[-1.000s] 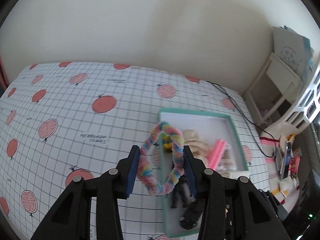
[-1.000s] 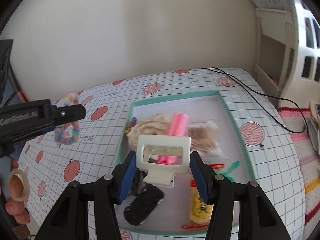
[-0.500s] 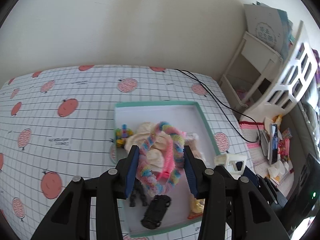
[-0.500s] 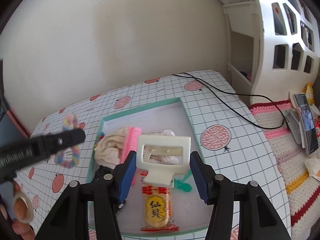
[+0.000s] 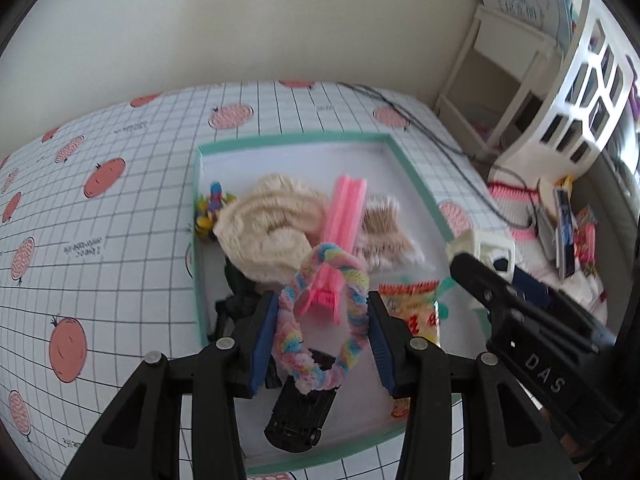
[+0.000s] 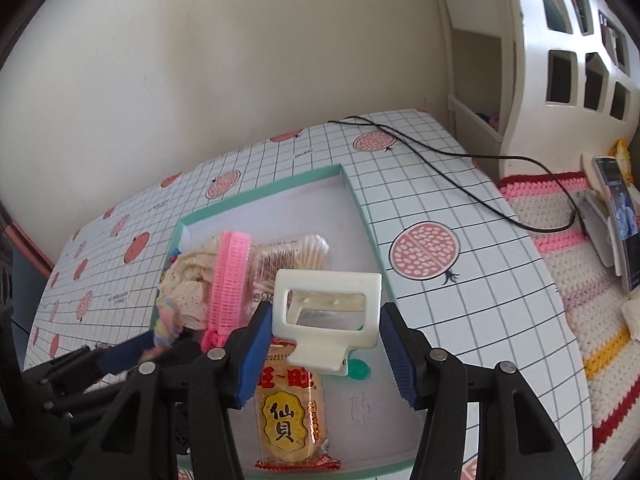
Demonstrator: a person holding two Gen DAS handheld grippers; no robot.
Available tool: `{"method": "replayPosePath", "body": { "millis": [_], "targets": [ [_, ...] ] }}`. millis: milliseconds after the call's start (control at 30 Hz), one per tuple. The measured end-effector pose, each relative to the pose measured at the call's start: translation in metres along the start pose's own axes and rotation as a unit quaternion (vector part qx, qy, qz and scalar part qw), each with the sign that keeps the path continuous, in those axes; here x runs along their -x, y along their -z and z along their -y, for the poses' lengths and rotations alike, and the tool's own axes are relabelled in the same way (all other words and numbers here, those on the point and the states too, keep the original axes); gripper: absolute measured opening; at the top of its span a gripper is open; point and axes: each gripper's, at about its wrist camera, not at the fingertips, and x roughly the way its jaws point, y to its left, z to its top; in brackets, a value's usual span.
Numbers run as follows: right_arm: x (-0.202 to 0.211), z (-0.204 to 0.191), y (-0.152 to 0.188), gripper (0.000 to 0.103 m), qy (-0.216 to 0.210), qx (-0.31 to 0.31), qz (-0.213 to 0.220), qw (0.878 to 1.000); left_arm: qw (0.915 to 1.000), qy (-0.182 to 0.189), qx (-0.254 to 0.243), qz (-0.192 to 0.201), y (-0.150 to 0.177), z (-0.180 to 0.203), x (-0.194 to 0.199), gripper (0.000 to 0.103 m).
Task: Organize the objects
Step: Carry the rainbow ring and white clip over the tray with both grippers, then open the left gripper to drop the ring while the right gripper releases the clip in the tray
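Observation:
My left gripper (image 5: 322, 340) is shut on a pastel rainbow fuzzy ring (image 5: 352, 344) and holds it above the near part of a teal-rimmed white tray (image 5: 288, 138). My right gripper (image 6: 326, 354) is shut on a cream plastic clip (image 6: 328, 308) above the tray's near right part (image 6: 360, 200). The clip also shows in the left wrist view (image 5: 484, 246). The ring shows in the right wrist view (image 6: 166, 322).
The tray holds a pink comb-like clip (image 5: 344, 216), cream knit fabric (image 5: 272, 228), a snack packet (image 6: 290, 412), a black toy car (image 5: 300, 416) and a small colourful toy (image 5: 210, 204). A black cable (image 6: 440, 152) crosses the checked tablecloth. White shelves (image 6: 560, 40) stand at right.
Both grippers moved over the tray with their objects. The left gripper went right and forward with the ring. The right gripper went to the tray's right part.

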Motion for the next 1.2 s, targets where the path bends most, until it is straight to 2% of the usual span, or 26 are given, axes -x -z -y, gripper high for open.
{"method": "replayPosePath", "body": {
  "millis": [567, 1200],
  "targets": [
    [-0.024, -0.007, 0.002, 0.057, 0.001, 0.01, -0.019, 1.0, 0.9998, -0.008, -0.009, -0.016, 0.01, 0.002, -0.019, 0.046],
    [-0.029, -0.012, 0.003, 0.059, 0.003, 0.022, -0.027, 0.999, 0.9995, -0.011, -0.014, -0.025, 0.013, 0.004, -0.027, 0.054]
  ]
}}
